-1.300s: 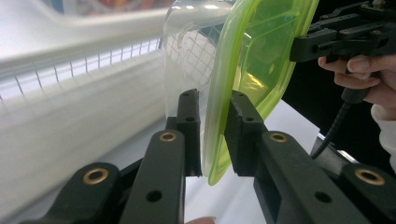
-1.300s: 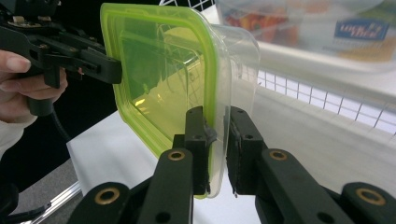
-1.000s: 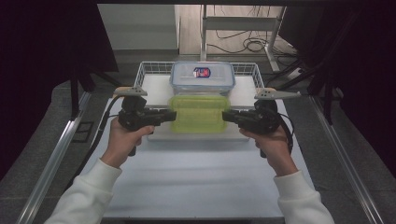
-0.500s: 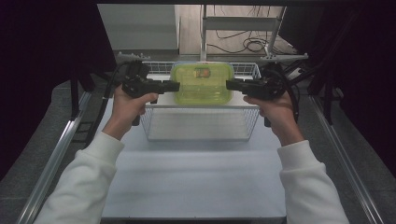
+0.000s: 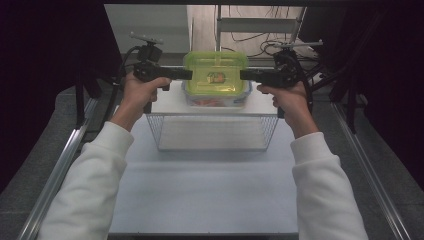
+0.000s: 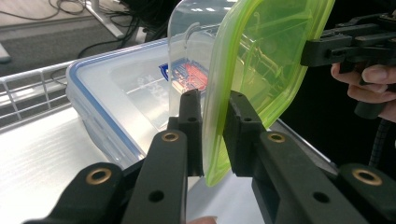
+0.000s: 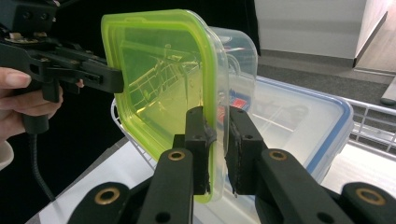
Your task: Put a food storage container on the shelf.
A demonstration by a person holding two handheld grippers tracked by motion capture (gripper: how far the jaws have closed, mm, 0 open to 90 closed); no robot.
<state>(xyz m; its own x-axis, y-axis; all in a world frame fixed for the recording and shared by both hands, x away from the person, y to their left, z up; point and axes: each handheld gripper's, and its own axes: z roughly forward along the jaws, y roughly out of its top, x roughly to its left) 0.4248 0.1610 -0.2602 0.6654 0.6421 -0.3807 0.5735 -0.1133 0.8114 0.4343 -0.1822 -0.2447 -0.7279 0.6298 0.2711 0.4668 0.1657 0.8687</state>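
Note:
A clear box with a green lid [image 5: 216, 72] hangs in the air between my two grippers. My left gripper [image 5: 189, 75] is shut on its left rim and my right gripper [image 5: 243, 75] on its right rim. In the left gripper view the jaws [image 6: 212, 112] pinch the green lid's edge [image 6: 261, 60], and the right gripper [image 6: 308, 46] holds the far side. In the right gripper view the jaws [image 7: 217, 130] clamp the same box [image 7: 159, 79], with the left gripper [image 7: 119, 79] opposite. Just below sits a blue-rimmed box [image 5: 215, 102] [image 6: 121, 93] [image 7: 289, 121].
A wire basket [image 5: 215, 115] stands on the white table [image 5: 210, 190], and the blue-rimmed box rests at its far end. The near part of the basket is bare. Metal rails [image 5: 65, 160] run along both table sides. Cables lie on the floor behind.
Both grippers have carried the green-lidded box up and away from the person, from the middle of the basket to above the blue-rimmed box. Both grips stay the same.

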